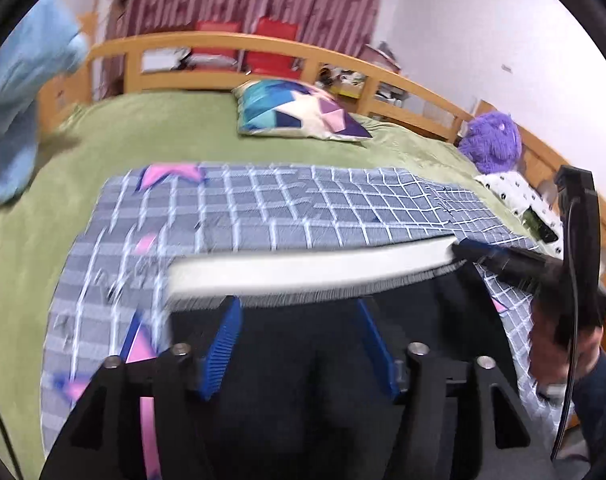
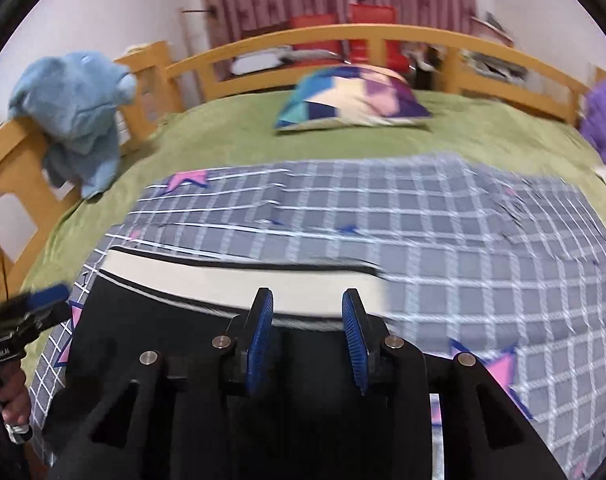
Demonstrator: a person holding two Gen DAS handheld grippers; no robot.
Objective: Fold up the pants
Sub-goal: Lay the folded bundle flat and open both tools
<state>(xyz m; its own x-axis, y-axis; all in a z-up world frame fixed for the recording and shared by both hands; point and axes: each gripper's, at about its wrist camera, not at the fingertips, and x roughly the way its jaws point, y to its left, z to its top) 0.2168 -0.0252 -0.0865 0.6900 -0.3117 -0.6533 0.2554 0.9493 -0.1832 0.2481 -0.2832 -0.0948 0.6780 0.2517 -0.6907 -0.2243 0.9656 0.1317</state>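
I hold one gripper in each hand above the near edge of a bed. The pants (image 1: 343, 360) are black with a broad white band (image 1: 303, 268) along their far edge; they lie on a grey checked blanket (image 1: 303, 200) that covers the near part of the green sheet (image 1: 163, 128).

My left gripper (image 1: 297, 308) stands with its two blue fingers (image 1: 223, 344) apart, and I see only the black cloth under the gap, with no pad pressing on it. My right gripper (image 2: 307, 300) has its fingers (image 2: 261, 332) closer together, also apart, with the tips near the white band; whether they touch the cloth I cannot tell.

In the left wrist view the right gripper reaches to the right end of the white band. In the right wrist view the left gripper is at the left edge, beside the pants.

Farther away a colourful pillow (image 2: 355, 100) lies on the sheet, before the wooden bed frame (image 2: 343, 36). A blue towel (image 2: 75, 108) hangs on the frame at the left, and a purple plush toy (image 1: 493, 140) sits at the right.
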